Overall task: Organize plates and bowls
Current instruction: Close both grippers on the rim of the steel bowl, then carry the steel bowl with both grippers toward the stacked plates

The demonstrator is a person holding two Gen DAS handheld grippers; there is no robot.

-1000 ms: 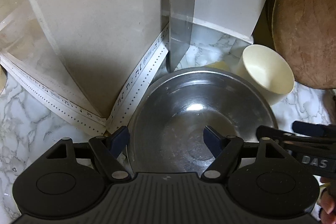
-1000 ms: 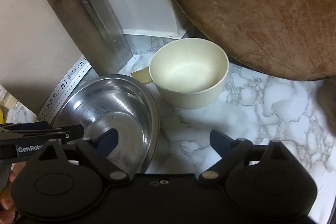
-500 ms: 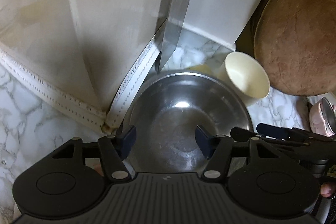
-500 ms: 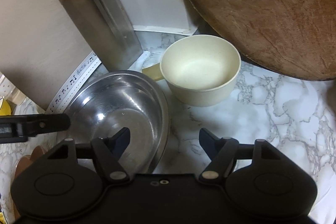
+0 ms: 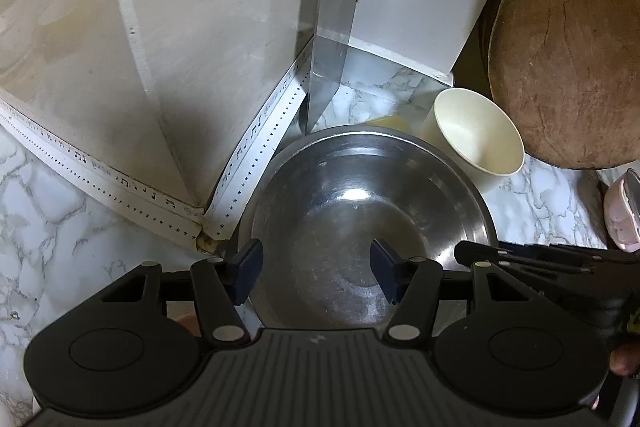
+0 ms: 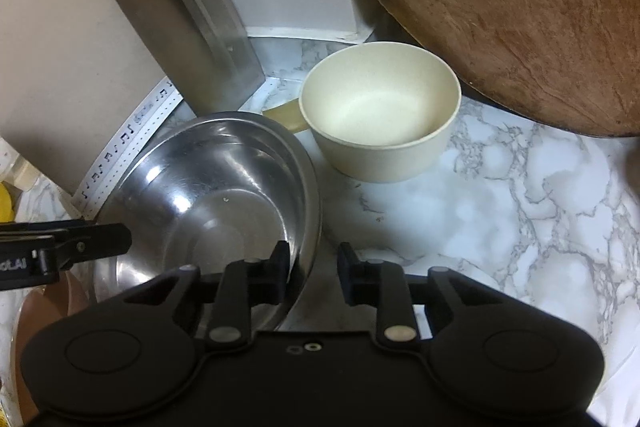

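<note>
- Right gripper: black two-finger claw, nearest the right wrist camera. Jaws closing, narrowly apart, astride the right rim of the bowl; one finger inside the wall, one outside. Whether the pads already press on the rim cannot be told.
- Left gripper: black claw with blue pads, jaws closing but about half apart, straddling the bowl's near left rim; pads not seen pressing on it.
- Large round stainless-steel bowl: empty, upright on the white marble-pattern counter, near the wall corner. Judged stiff, light for its size, thin-walled and slippery; the rolled rim is the best hold, one claw on each side to stop it tipping.
- Cream round bowl with a short side handle: empty, upright, just beyond the steel bowl, apart from it or barely so. Judged rigid and light; take by rim or handle.
- Steel cleaver with wooden handle: propped blade-down against the wall behind the steel bowl; keep clear.
- Round brown wooden chopping board: leaning at the far right, behind the cream bowl.
</note>
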